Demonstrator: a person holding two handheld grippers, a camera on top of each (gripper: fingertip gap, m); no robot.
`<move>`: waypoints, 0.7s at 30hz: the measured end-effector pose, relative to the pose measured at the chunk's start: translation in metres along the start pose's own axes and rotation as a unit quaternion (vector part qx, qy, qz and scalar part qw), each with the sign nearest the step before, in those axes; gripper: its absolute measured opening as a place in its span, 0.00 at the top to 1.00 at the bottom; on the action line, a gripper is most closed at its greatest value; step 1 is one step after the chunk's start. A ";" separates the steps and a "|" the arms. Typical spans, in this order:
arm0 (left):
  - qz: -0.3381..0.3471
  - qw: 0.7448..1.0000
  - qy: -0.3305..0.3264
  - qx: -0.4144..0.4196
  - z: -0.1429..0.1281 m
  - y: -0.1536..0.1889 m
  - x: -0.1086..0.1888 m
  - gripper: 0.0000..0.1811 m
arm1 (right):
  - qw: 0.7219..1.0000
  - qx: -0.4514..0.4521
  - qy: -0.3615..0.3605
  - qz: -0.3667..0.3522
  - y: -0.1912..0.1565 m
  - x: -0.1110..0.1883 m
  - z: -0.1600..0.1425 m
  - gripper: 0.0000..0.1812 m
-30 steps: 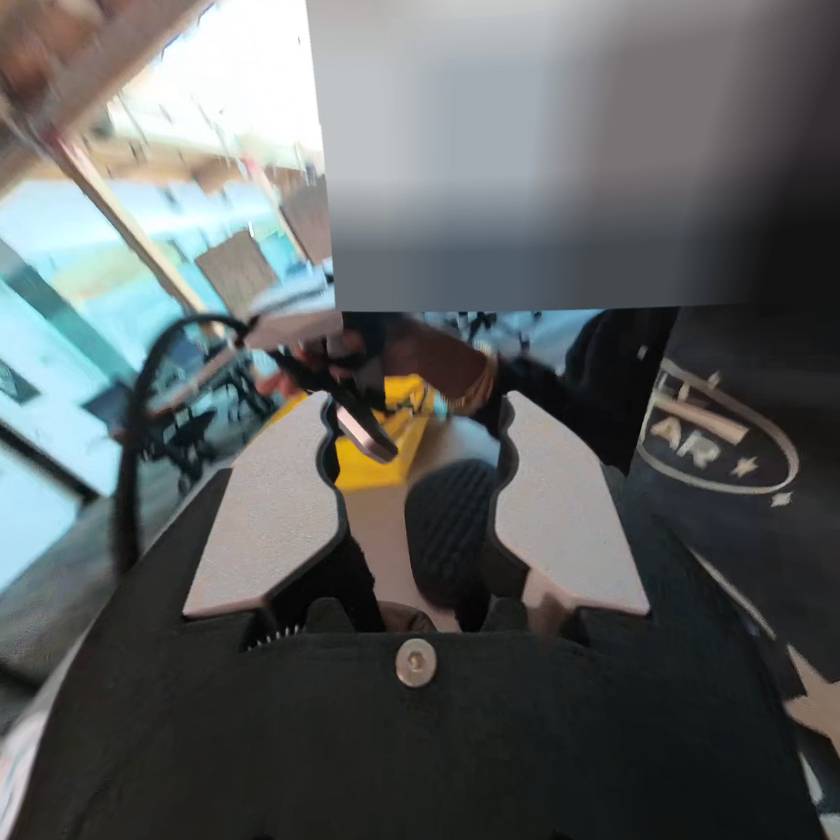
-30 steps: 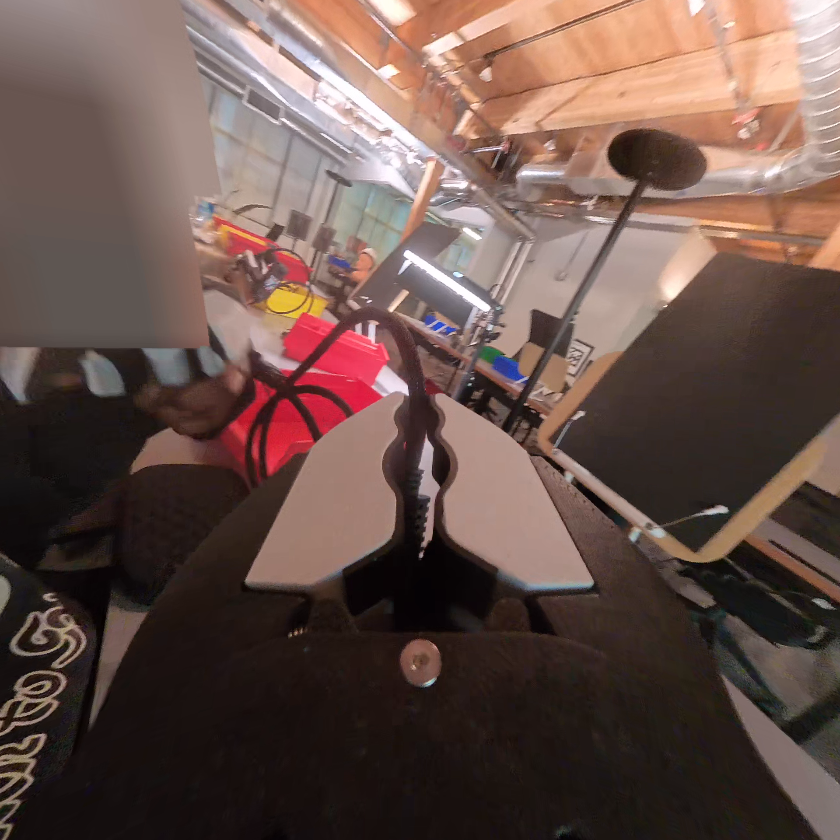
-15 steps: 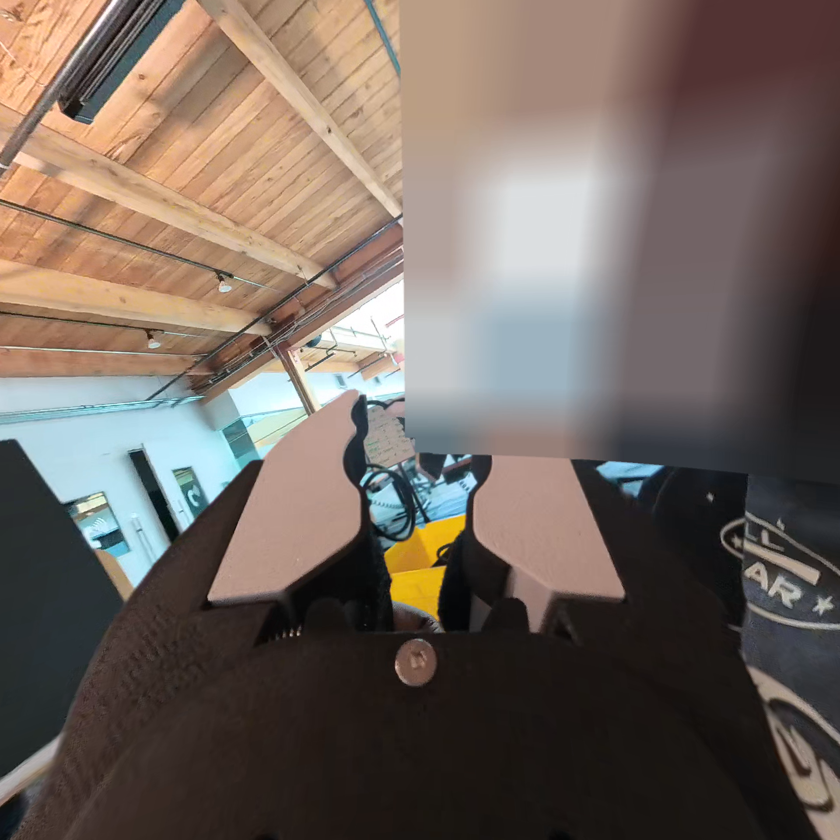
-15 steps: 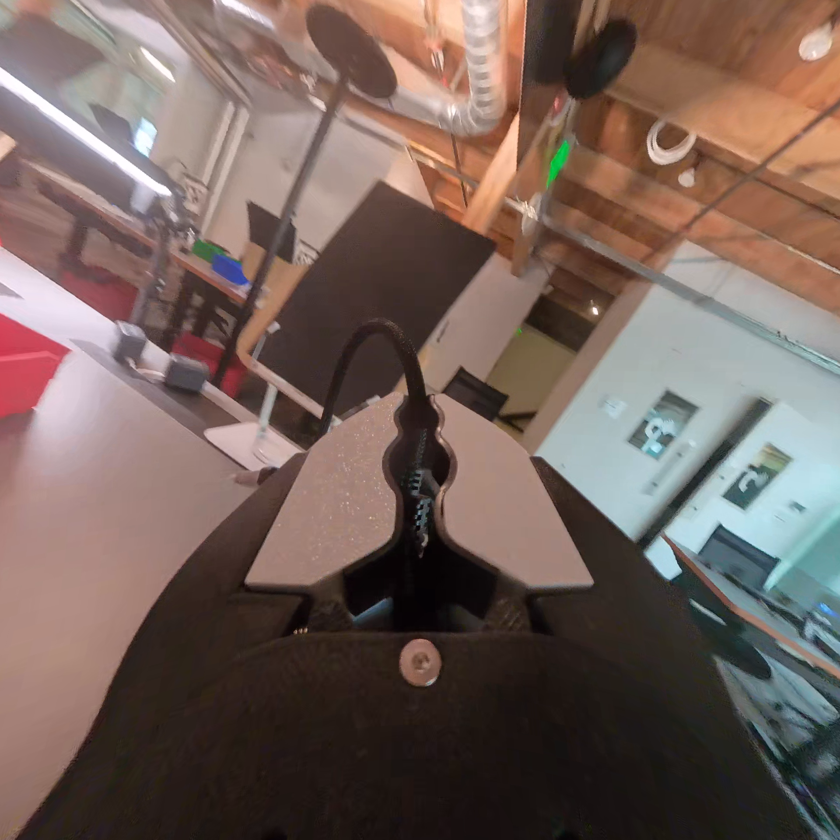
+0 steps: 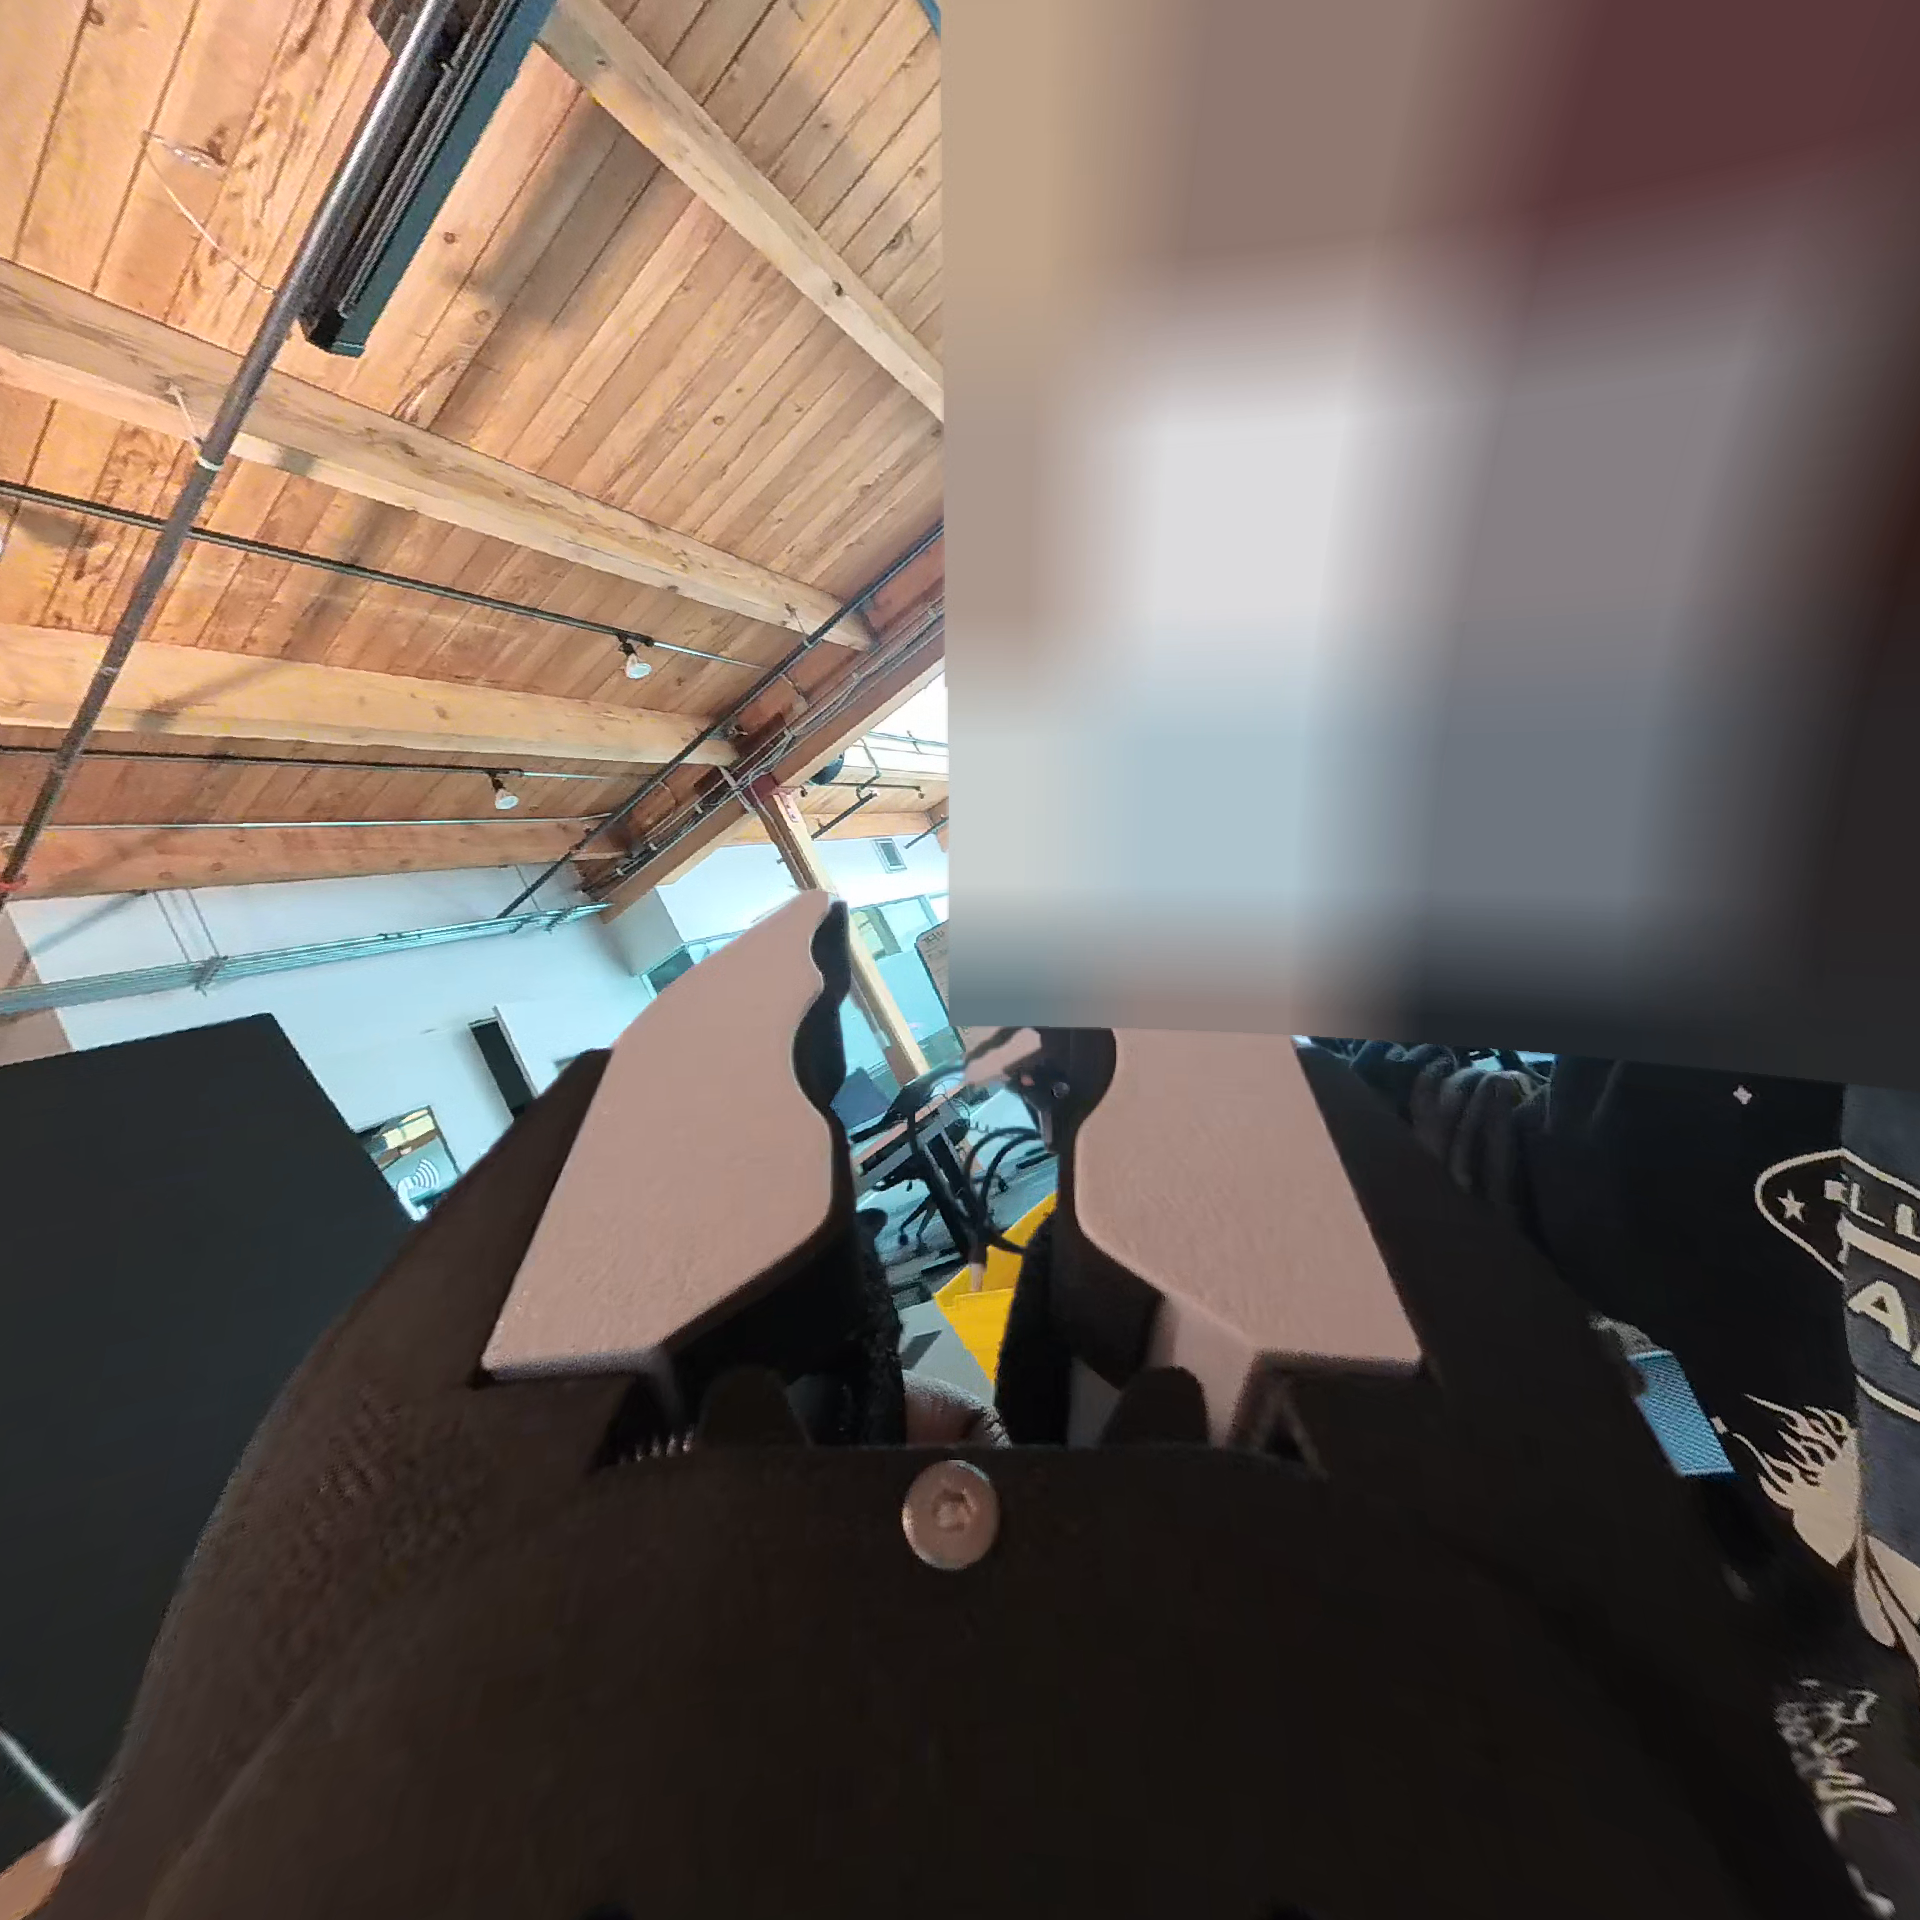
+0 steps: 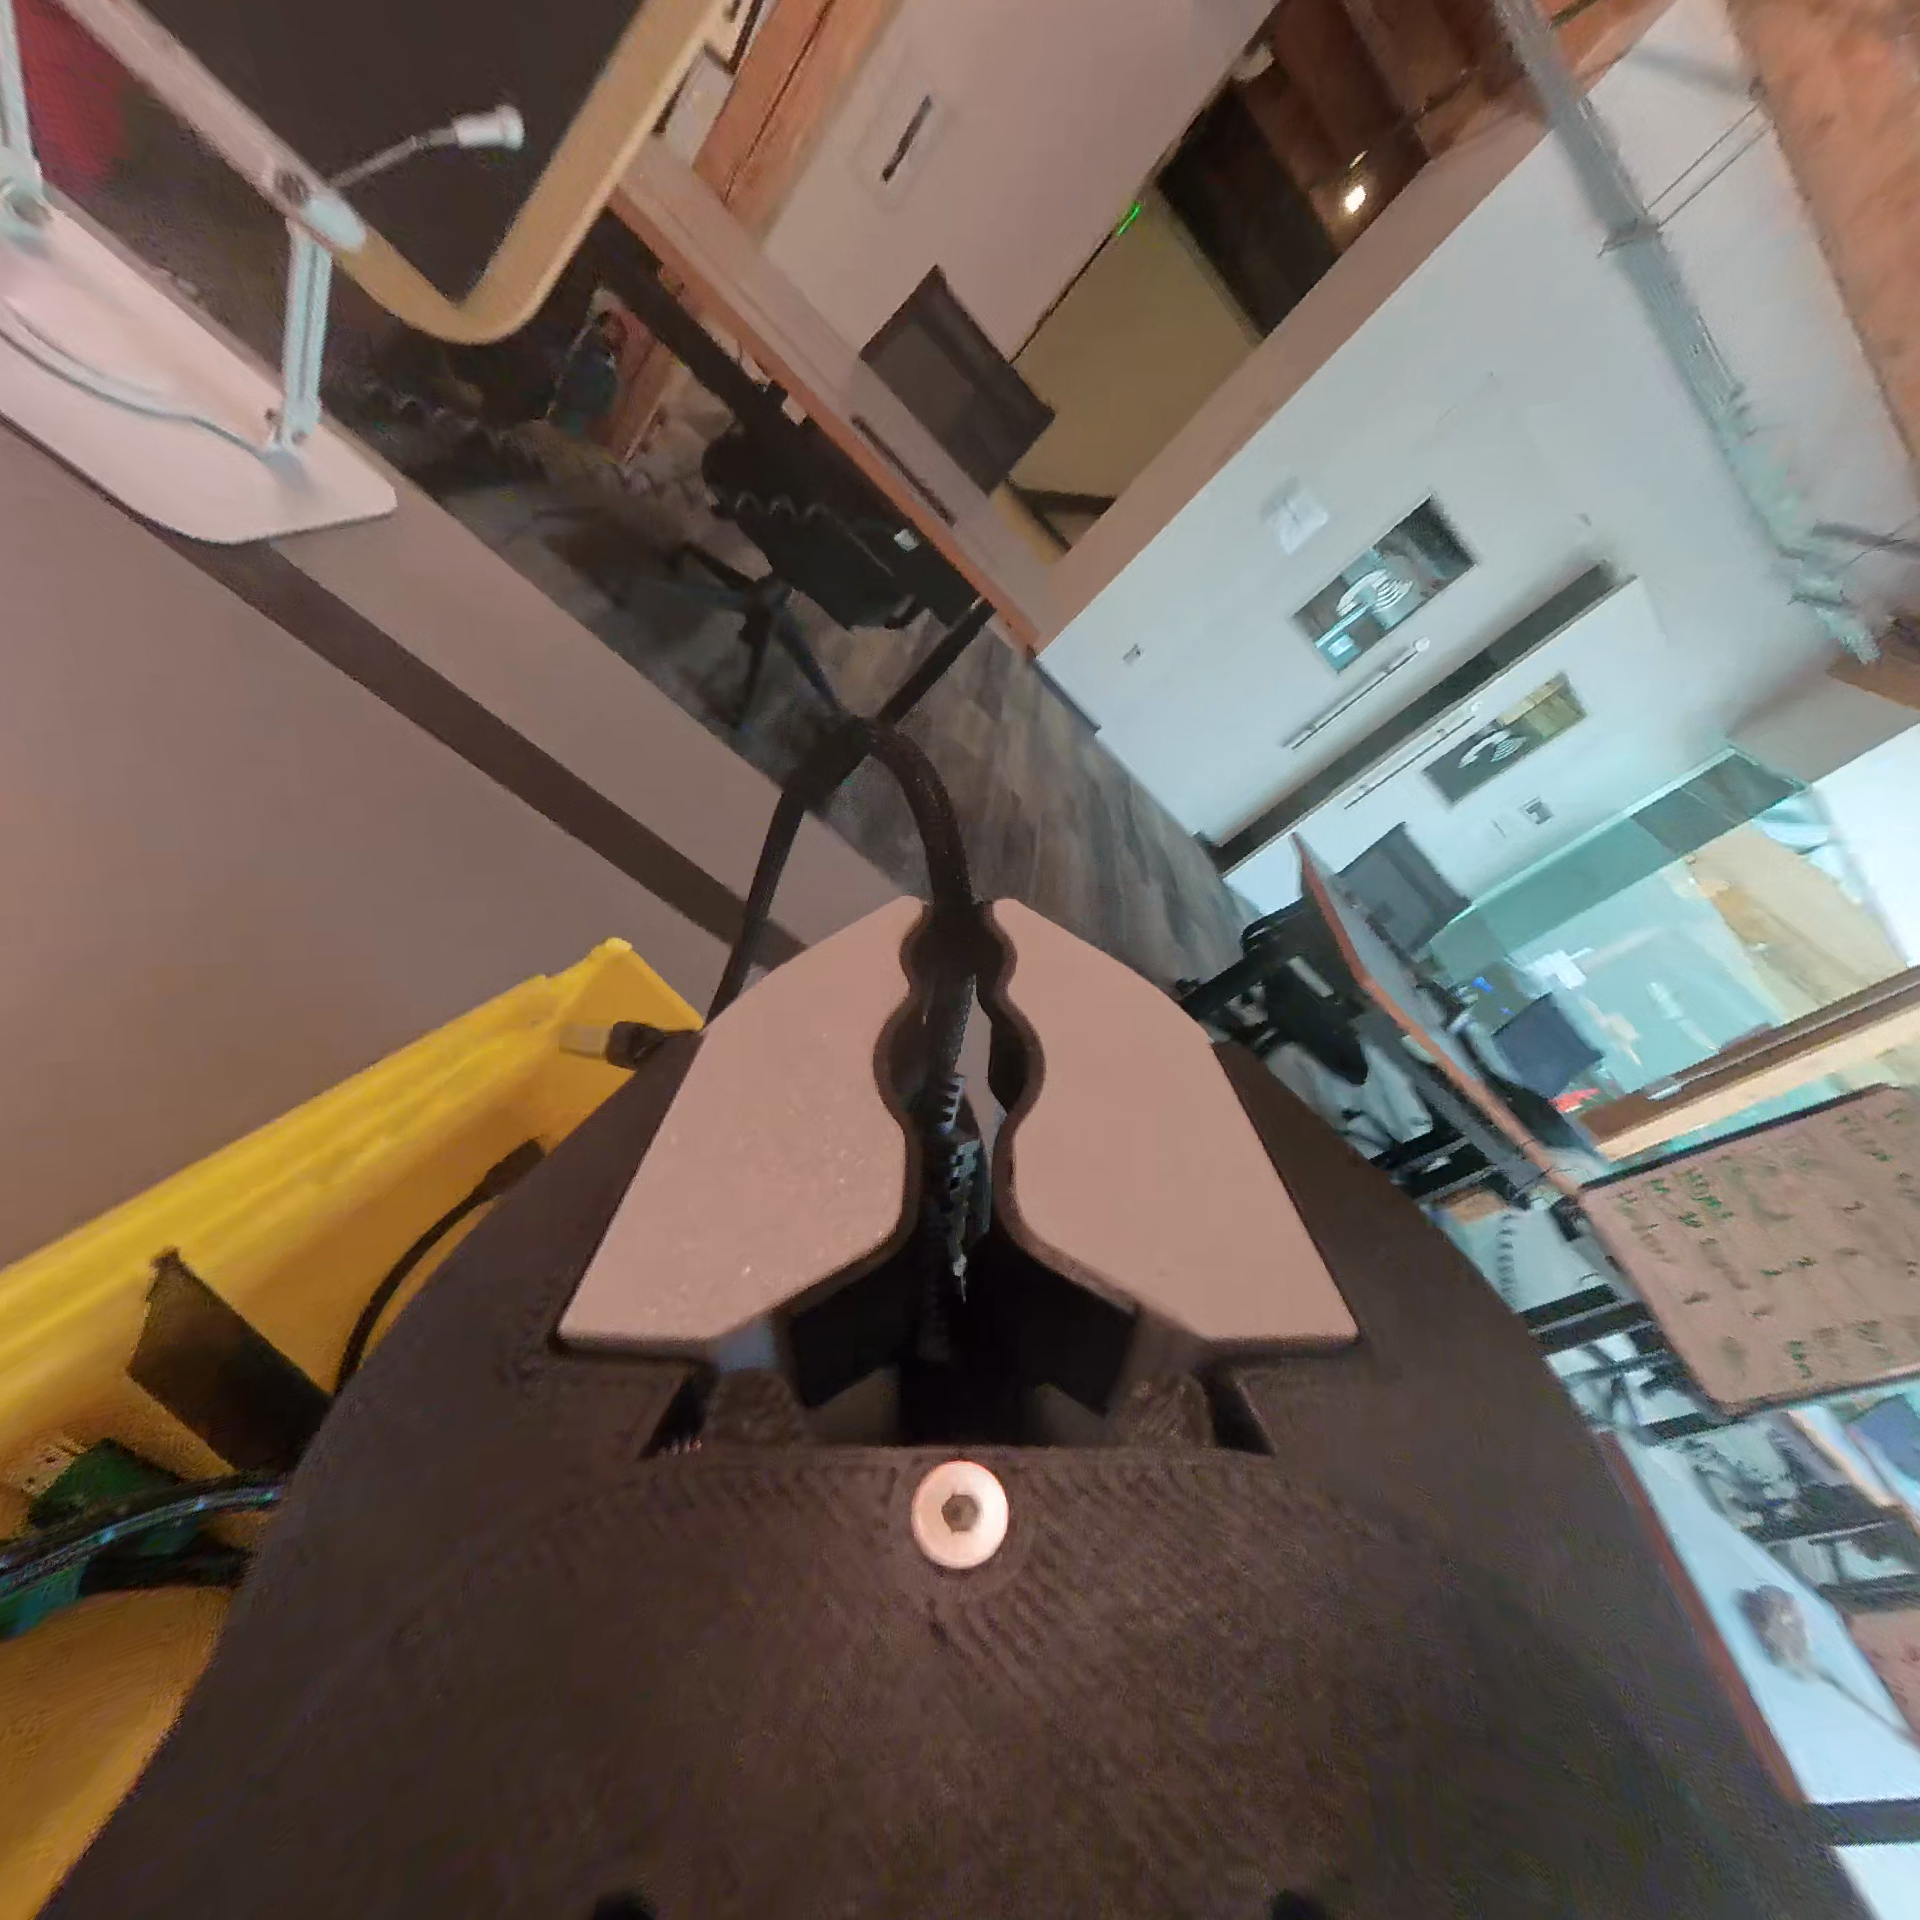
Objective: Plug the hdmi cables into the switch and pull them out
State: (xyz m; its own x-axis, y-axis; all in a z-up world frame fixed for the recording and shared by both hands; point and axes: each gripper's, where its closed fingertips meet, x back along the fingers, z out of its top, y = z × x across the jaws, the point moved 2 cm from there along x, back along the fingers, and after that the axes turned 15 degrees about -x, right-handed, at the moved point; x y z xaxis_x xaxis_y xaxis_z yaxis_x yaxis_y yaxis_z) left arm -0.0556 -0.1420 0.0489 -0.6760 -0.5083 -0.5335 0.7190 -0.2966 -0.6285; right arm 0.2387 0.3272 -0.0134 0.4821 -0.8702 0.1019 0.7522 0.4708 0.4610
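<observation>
In the right wrist view my right gripper (image 6: 956, 920) is shut on a black braided HDMI cable (image 6: 920, 790). The cable arches up out of the fingertips and drops down behind the left finger. A cable plug (image 6: 603, 1039) lies at the rim of a yellow bin (image 6: 312, 1174) below the gripper. In the left wrist view my left gripper (image 5: 951, 987) points up towards the wooden ceiling; its jaws stand apart with nothing between them. The right fingertip is hidden by a blurred patch. The switch is not in view.
The yellow bin holds dark cables and a green circuit board (image 6: 94, 1475). It stands on a grey table (image 6: 260, 779) with a white stand base (image 6: 208, 436) at the far edge. A person's dark printed shirt (image 5: 1766, 1299) is close on the left gripper's right. A yellow bin (image 5: 977, 1309) shows between the left fingers.
The right gripper has swung down from facing across the room to over the yellow bin, still holding the cable. The left gripper tilted up from the person's hand to the ceiling, its jaws narrower.
</observation>
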 end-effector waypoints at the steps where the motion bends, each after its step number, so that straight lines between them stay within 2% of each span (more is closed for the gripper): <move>1: 0.002 1.000 -0.001 -0.003 0.001 -0.001 0.001 0.79 | 1.000 -0.011 -0.017 0.006 0.000 -0.008 -0.011 0.96; 5: 0.017 1.000 -0.012 -0.021 0.006 -0.005 0.008 0.79 | 0.994 -0.028 -0.102 -0.013 0.008 -0.031 -0.063 0.96; 9: 0.049 0.998 -0.031 -0.028 0.010 -0.019 0.019 0.79 | 0.982 -0.078 -0.173 0.006 0.003 -0.039 -0.104 0.96; 14: 0.111 0.989 -0.087 0.049 -0.001 -0.047 0.038 0.80 | 0.955 -0.111 -0.273 0.045 -0.010 -0.032 -0.142 0.95; 17: 0.141 0.978 -0.129 0.083 -0.011 -0.061 0.053 0.80 | 0.956 -0.139 -0.254 0.040 -0.008 -0.027 -0.133 0.90; 21: 0.214 0.944 -0.228 0.107 -0.037 -0.082 0.084 0.79 | 0.973 -0.182 -0.135 0.033 -0.008 -0.008 -0.084 0.77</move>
State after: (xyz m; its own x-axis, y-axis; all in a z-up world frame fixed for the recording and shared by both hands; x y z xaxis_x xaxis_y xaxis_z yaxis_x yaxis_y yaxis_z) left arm -0.1772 -0.1303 0.0352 -0.2120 -0.8993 -0.3824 0.9594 -0.1170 -0.2565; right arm 0.2666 0.3428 -0.0919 0.4367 -0.8193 0.3716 0.8565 0.5050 0.1069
